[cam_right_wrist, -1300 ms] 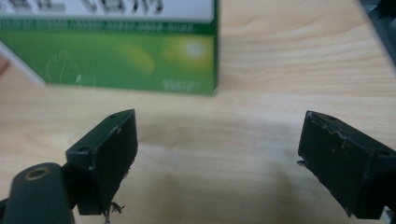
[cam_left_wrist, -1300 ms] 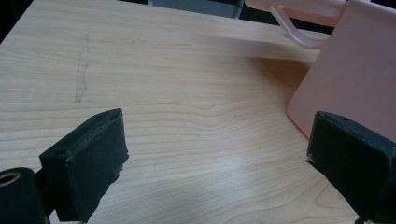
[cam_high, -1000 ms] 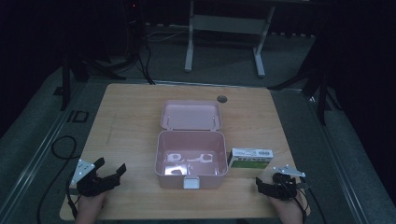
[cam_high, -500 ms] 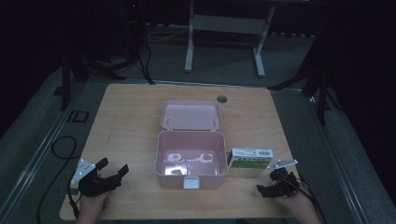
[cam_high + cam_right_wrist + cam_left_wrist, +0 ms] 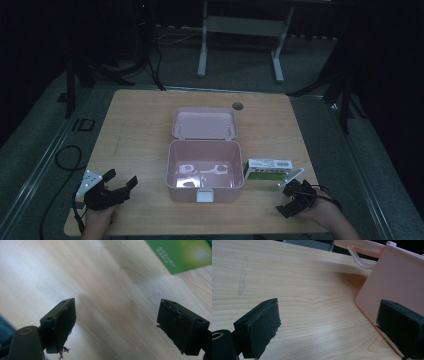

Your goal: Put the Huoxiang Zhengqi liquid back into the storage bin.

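Note:
A pink plastic box (image 5: 172, 170) stands open at the table's middle, its lid (image 5: 204, 123) laid back behind it. Pale shapes lie on its floor; I cannot tell what they are. A small green and white carton (image 5: 268, 169) lies against the box's right side. My left gripper (image 5: 121, 178) rests open near the front left corner and points at the box. The left gripper view shows the jaws (image 5: 329, 315) wide apart with the pink wall (image 5: 397, 277) close at right. My right gripper (image 5: 284, 197) is open just in front of the carton (image 5: 185, 252), nothing between its jaws (image 5: 117, 315).
The wooden table (image 5: 135, 135) has a round cable hole (image 5: 237, 105) behind the lid. A black cable (image 5: 65, 165) loops off the left edge. A metal stand (image 5: 240, 30) is on the floor beyond the table. Both hands sit near the front edge.
The right gripper has turned leftward and dropped slightly toward the front edge. The left gripper has barely shifted.

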`<state>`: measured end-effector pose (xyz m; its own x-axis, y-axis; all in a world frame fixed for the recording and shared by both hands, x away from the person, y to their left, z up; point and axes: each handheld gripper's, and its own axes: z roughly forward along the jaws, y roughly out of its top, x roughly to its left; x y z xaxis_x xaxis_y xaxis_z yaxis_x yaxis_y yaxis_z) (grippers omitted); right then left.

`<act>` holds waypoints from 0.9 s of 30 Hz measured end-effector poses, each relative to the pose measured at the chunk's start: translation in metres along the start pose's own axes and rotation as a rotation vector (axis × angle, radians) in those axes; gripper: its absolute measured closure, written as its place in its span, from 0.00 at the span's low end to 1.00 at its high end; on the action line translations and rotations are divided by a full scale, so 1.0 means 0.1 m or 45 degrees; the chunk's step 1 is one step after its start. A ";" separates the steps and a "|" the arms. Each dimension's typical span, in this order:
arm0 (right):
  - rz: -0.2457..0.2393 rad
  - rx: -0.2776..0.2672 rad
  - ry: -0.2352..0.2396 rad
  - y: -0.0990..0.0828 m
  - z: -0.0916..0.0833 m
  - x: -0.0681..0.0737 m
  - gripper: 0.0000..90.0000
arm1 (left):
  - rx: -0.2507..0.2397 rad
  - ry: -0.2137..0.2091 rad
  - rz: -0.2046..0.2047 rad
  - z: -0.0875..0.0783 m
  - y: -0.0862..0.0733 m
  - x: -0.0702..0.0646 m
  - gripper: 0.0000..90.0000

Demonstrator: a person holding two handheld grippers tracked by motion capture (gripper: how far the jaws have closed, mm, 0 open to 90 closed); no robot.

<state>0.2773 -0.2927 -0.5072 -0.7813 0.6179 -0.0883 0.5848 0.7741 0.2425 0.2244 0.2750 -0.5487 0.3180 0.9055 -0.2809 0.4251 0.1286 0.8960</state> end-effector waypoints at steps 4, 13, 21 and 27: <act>-0.119 0.043 0.028 0.05 -0.01 0.02 0.17 | -0.003 -0.003 0.003 0.00 0.00 0.00 0.06; -0.379 0.141 0.110 0.17 -0.04 0.01 0.18 | -0.007 -0.006 0.006 0.00 0.01 0.00 0.06; -0.610 0.165 0.186 0.31 -0.05 0.04 0.20 | -0.012 -0.005 0.004 0.00 0.01 0.00 0.06; -0.729 0.240 0.163 0.43 -0.03 0.12 0.19 | -0.028 0.016 -0.001 -0.01 0.02 0.02 0.06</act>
<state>0.2922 -0.2522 -0.4951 -0.9959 0.0841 -0.0345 0.0837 0.9964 0.0147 0.2246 0.2777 -0.5475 0.3071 0.9105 -0.2771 0.4064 0.1378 0.9032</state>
